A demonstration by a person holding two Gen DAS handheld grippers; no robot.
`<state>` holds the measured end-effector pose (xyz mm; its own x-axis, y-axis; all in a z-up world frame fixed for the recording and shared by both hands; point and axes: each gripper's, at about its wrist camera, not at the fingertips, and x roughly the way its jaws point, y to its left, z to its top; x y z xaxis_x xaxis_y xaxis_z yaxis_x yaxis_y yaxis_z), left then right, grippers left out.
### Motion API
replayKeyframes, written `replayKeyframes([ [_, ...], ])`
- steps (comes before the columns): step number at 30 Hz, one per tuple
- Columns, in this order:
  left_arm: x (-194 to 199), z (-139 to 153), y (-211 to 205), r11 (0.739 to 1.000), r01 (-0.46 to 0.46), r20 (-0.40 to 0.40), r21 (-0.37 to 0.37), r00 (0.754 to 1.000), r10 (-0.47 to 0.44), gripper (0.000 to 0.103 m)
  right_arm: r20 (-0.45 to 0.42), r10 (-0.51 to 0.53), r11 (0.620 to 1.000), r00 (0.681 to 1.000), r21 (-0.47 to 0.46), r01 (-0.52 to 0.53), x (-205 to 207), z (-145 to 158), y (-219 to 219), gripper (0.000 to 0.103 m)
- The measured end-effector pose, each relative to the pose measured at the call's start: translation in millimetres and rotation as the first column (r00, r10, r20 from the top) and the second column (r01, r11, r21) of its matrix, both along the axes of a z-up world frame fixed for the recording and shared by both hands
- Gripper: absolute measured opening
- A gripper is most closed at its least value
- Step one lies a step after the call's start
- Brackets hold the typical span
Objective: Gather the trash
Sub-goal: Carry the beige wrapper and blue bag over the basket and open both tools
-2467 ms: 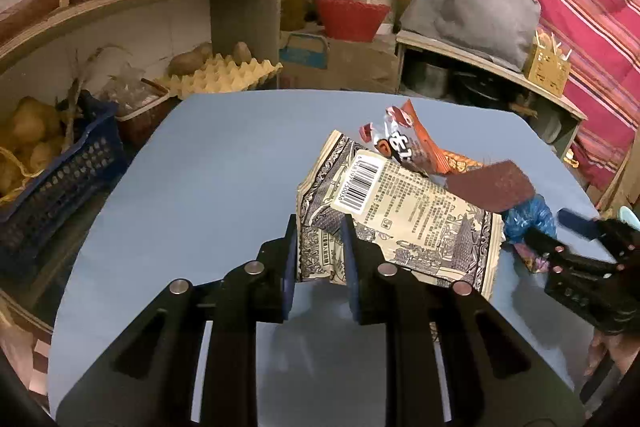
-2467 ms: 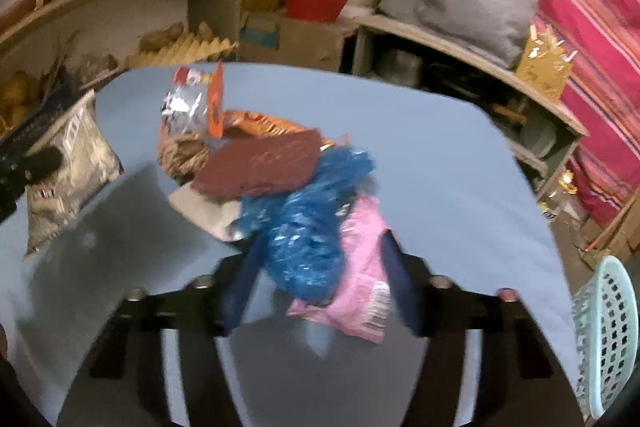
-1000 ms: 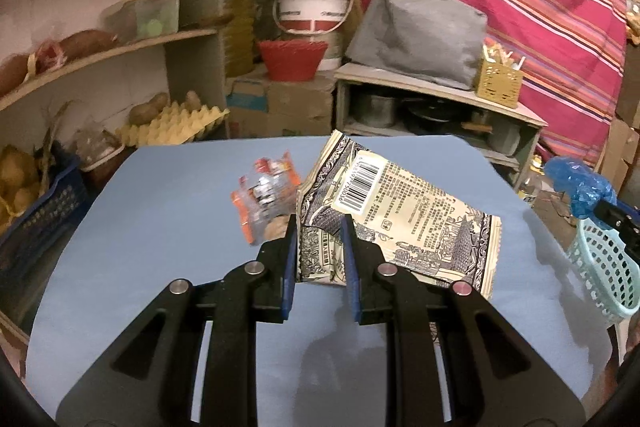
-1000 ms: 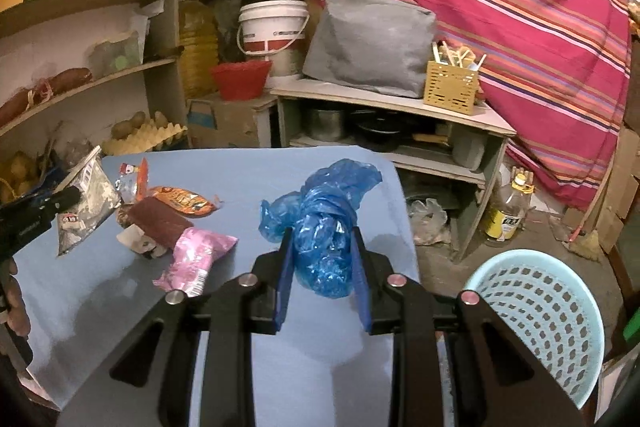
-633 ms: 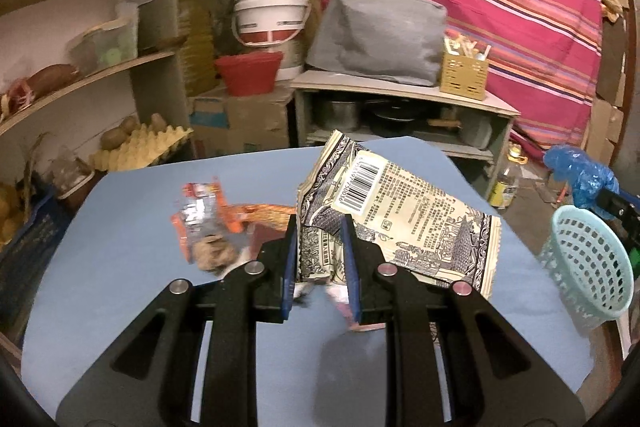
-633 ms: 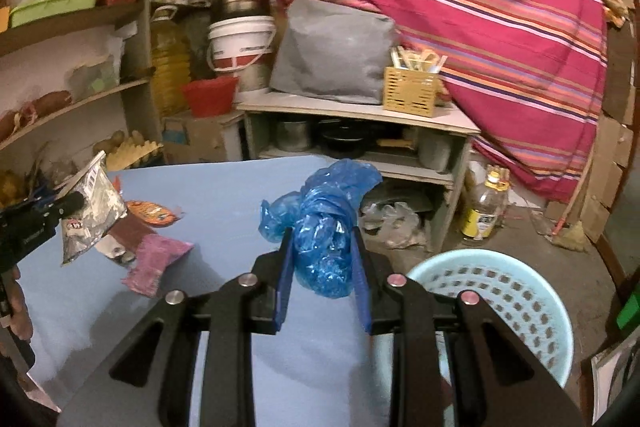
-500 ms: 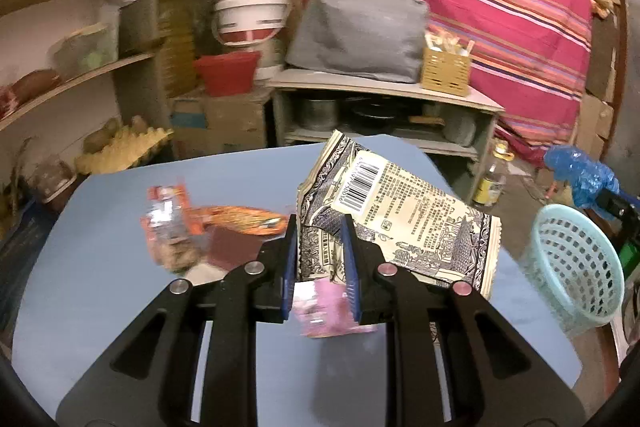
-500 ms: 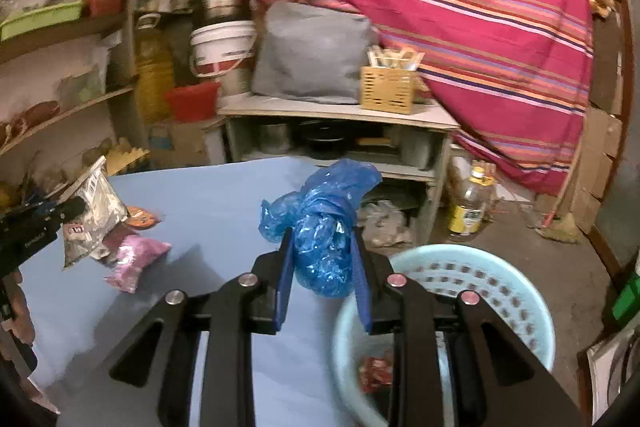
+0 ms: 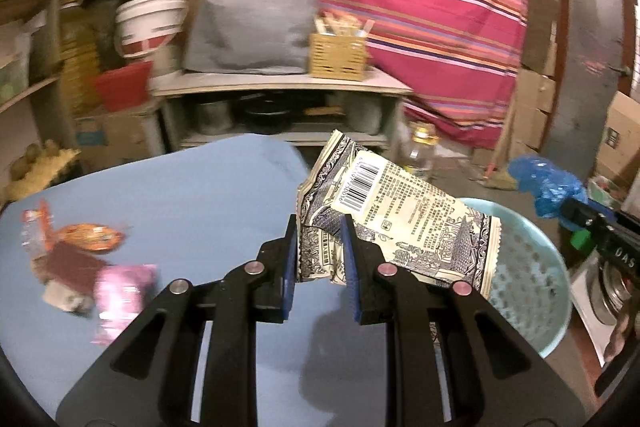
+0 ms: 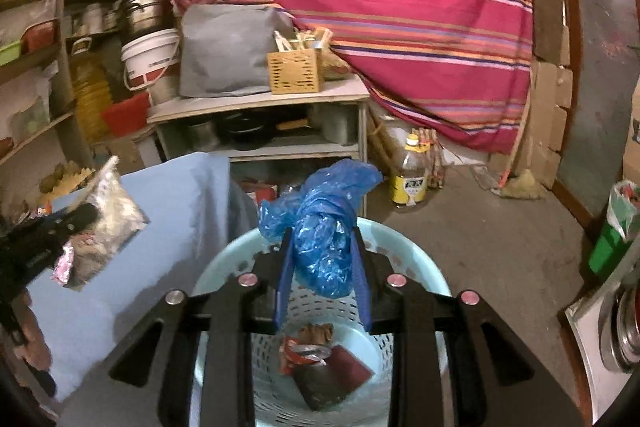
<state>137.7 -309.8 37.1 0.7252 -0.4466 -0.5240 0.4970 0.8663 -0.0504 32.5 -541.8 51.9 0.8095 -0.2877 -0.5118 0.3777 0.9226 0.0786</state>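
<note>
My left gripper (image 9: 319, 227) is shut on a cream snack packet with a barcode (image 9: 404, 215), held over the right end of the blue table (image 9: 192, 203). The packet's free end hangs over the pale blue basket (image 9: 532, 283) on the floor beside the table. My right gripper (image 10: 320, 239) is shut on a crumpled blue plastic bag (image 10: 320, 227), directly above that basket (image 10: 404, 247), which holds a few wrappers (image 10: 320, 363). In the left wrist view the blue bag (image 9: 548, 183) and right gripper show at the far right. On the table lie a pink wrapper (image 9: 120, 287), a dark red one (image 9: 68, 263) and an orange one (image 9: 92, 237).
A low shelf (image 10: 256, 103) with pots, a grey bag and a woven box stands behind the table. An oil bottle (image 10: 412, 175) stands on the floor near the basket. A striped red cloth hangs at the back. A green bin (image 10: 612, 239) is at the right.
Both grippers have swung right with their loads. The right one now hangs over the basket, and the left one has reached the table's right end, leaving the wrappers behind at the left.
</note>
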Motion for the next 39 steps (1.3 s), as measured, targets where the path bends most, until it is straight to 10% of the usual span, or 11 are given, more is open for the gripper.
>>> replayKeyframes([
  [17, -11.9, -46.1, -107.5, 0.991, 0.13, -0.089, 0.031, 0.988, -0.126, 0.026, -0.02, -0.07, 0.996, 0.997, 0.046, 0.07, -12.0, -15.8, -43.8, 0.027],
  [28, -18.7, -34.4, -81.5, 0.995, 0.093, -0.059, 0.022, 0.994, -0.092, 0.084, -0.047, -0.046, 0.998, 0.998, 0.05, 0.049, -2.4, -21.2, -36.0, 0.027],
  [34, -13.2, -16.4, -36.2, 1.0, 0.015, -0.032, -0.018, 0.999, -0.016, 0.098, -0.079, -0.037, 0.998, 0.996, 0.053, 0.041, 11.9, -27.9, -22.4, 0.03],
  [39, -9.0, -6.8, 1.6, 0.999, -0.028, -0.017, -0.02, 0.999, 0.028, 0.098, -0.151, -0.057, 0.997, 0.987, 0.044, 0.064, 27.2, -38.4, -6.1, 0.063],
])
